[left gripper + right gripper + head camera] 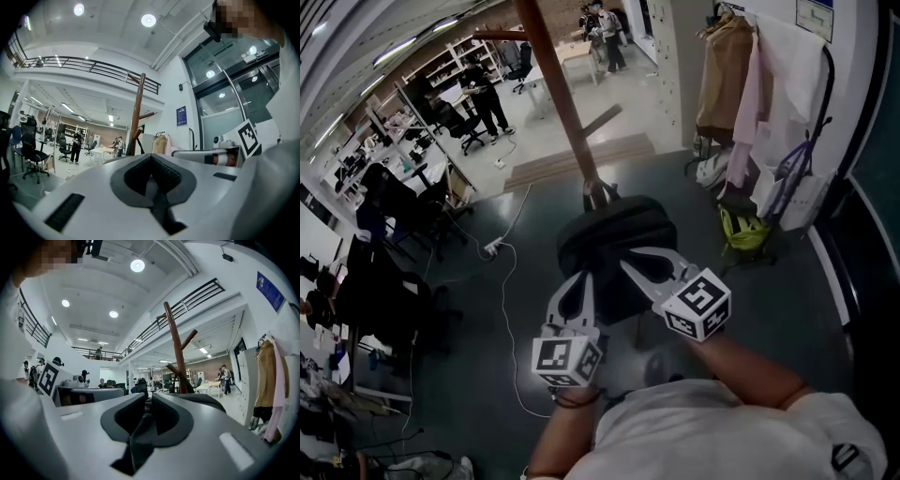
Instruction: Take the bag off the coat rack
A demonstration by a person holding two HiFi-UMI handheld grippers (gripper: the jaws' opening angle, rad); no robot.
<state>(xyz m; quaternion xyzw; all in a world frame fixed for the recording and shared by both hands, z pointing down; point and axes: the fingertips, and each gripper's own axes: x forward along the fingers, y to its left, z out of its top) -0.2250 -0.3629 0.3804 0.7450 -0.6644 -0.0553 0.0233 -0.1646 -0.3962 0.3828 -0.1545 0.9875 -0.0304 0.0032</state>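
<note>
A black bag [614,234] hangs low against the brown wooden coat rack pole [555,89], just below a metal fitting on the pole. Both grippers reach into it from below. My left gripper [584,278] is shut, with a dark strap [157,206] of the bag pinched between its pads. My right gripper [630,264] is shut on another black strap [136,446] of the bag. In the left gripper view the coat rack [136,112] rises just beyond the jaws, and in the right gripper view the coat rack [176,343] stands the same way. The bag's body is mostly hidden in both gripper views.
A second rack with hanging coats [741,84] and a green bag [742,230] stands at the right. A white cable [502,281] runs over the dark floor. Office chairs [389,272] crowd the left side. People stand at desks far back.
</note>
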